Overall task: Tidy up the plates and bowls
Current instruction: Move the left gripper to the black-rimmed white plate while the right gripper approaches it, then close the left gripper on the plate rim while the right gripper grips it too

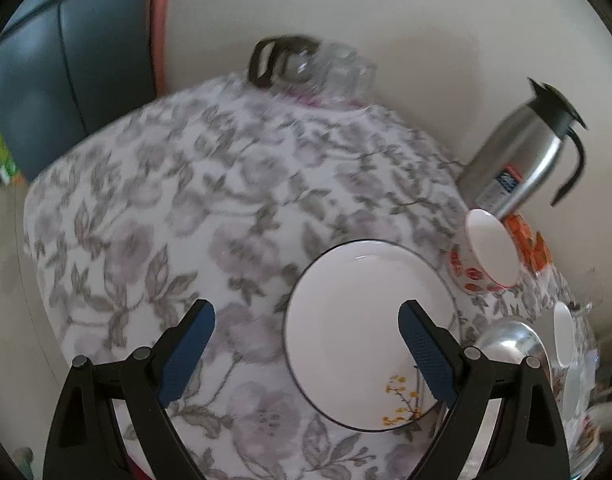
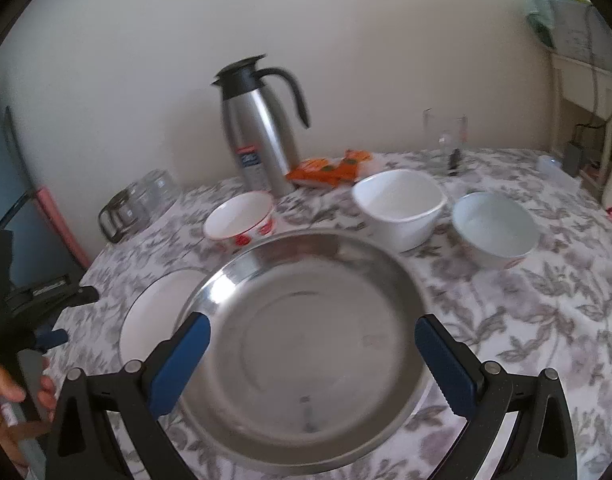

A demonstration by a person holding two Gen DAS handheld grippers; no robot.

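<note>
A white plate with a dark rim and yellow flowers [image 1: 353,340] lies on the floral tablecloth [image 1: 186,208]. My left gripper [image 1: 306,344] is open above the cloth, its right finger over the plate. A large steel plate [image 2: 306,360] lies in front of my right gripper [image 2: 311,356], which is open with its fingers on either side of the plate's near part. The steel plate's rim overlaps the white plate [image 2: 154,312]. Behind stand a red-patterned bowl [image 2: 242,220], a white bowl [image 2: 401,208] and a pale bowl [image 2: 493,228]. The left gripper [image 2: 46,320] shows at the left edge.
A steel thermos jug [image 2: 258,132] stands at the back near the wall, with an orange packet [image 2: 329,168] beside it. A glass jar [image 2: 138,204] lies on its side at the table's left edge. Drinking glasses [image 2: 445,136] stand at the back right.
</note>
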